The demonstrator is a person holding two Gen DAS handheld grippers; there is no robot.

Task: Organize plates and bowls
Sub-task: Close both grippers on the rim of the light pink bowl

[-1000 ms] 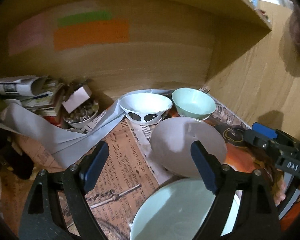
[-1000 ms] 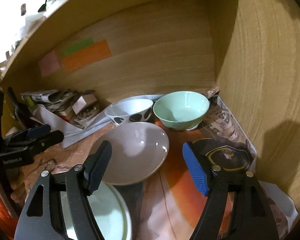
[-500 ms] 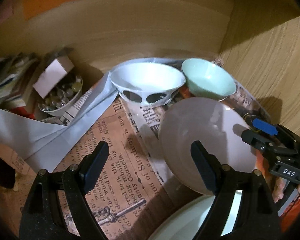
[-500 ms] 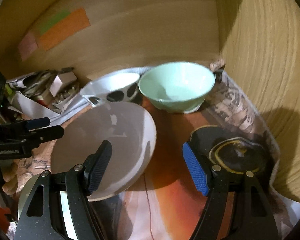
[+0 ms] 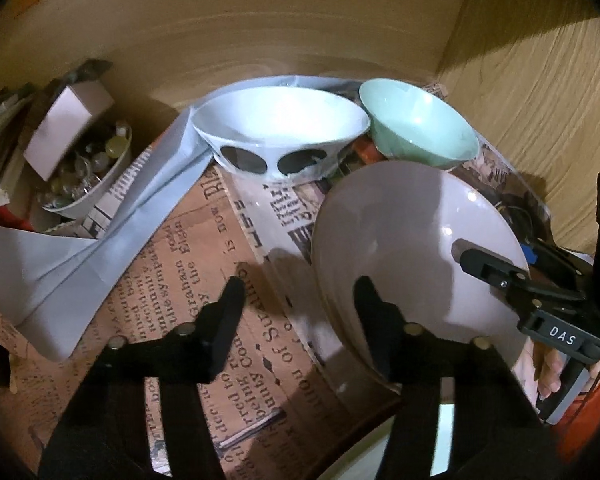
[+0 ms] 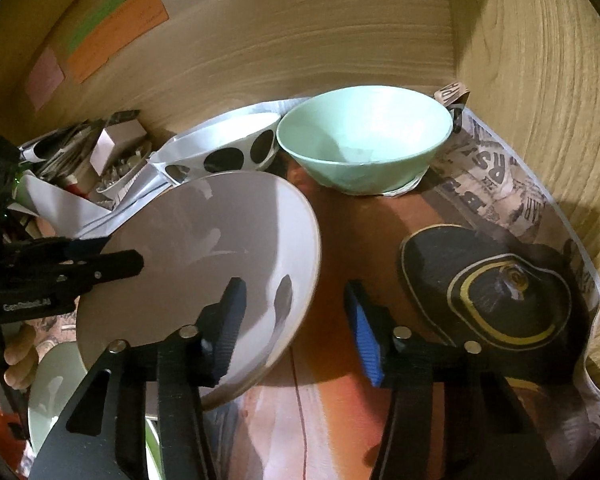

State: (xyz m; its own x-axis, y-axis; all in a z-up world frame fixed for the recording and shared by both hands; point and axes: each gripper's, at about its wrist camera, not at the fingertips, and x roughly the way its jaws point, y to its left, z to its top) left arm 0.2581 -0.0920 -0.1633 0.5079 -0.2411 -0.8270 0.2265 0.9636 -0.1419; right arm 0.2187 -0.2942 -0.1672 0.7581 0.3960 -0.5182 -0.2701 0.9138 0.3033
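Wooden shelf walls [image 6: 340, 40] close us in on the back and right, with newspaper [image 5: 188, 264] lining the shelf floor. Our left hand-held gripper [image 5: 298, 292] straddles the left rim of the grey plate [image 5: 400, 240]: one finger lies over the plate's face, the other over the newspaper outside it. Its jaws are closing and do not yet pinch the rim. Our right hand-held gripper [image 6: 294, 300] does the same at the plate's right edge, left finger over the face, blue-padded right finger beyond the rim, jaws closing with a gap left.

Risk, as we judge it: the plate sits tilted, its near edge apparently propped on the pale green plate [image 6: 56, 388] at the frame bottom. If one side bites before the other, the plate could pivot, slide off that support or knock the spotted white bowl [image 5: 280, 136] just behind it. The glossy glaze also invites slipping from a shallow pinch. Further back stands the mint bowl [image 6: 364, 140], just beside the spotted one.
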